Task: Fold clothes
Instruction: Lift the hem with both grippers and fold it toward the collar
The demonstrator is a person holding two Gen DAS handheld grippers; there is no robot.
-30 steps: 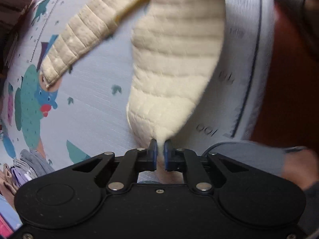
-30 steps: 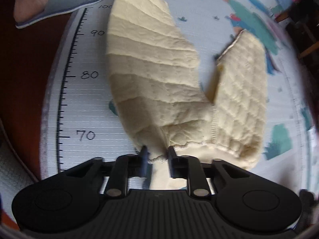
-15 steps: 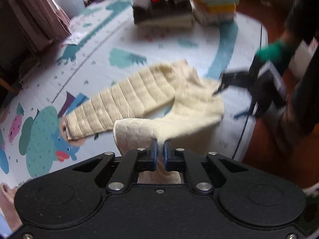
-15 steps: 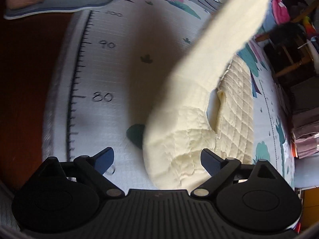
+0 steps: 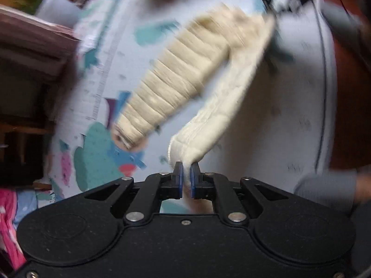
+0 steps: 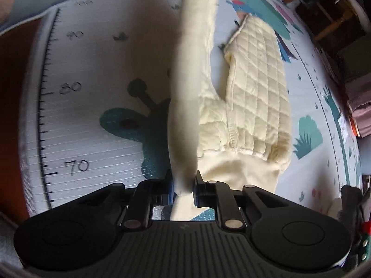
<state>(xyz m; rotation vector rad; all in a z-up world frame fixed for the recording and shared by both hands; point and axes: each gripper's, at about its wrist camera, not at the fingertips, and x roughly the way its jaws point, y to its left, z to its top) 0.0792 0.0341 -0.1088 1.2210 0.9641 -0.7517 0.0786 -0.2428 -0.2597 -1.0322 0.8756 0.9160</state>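
Note:
A cream quilted garment [image 5: 185, 76] lies partly on the play mat and is partly lifted. My left gripper [image 5: 187, 173] is shut on one end of it, the cloth stretching away up and right; the view is blurred by motion. My right gripper [image 6: 184, 183] is shut on a lifted strip of the same garment [image 6: 192, 74], which rises straight up the frame. The other quilted leg [image 6: 259, 88] lies flat on the mat to the right of it.
A printed play mat [image 6: 92, 106] with a ruler scale along its left edge covers the floor. A slippered foot [image 5: 324, 185] stands at the mat's right edge. Pink and blue clothes [image 5: 14, 208] lie at the far left. Dark furniture [image 6: 343, 23] stands beyond the mat.
My right gripper, open half a second ago, has shut on the lifted strip of the garment. My left gripper has swung, still holding its end, and the garment is pulled taut.

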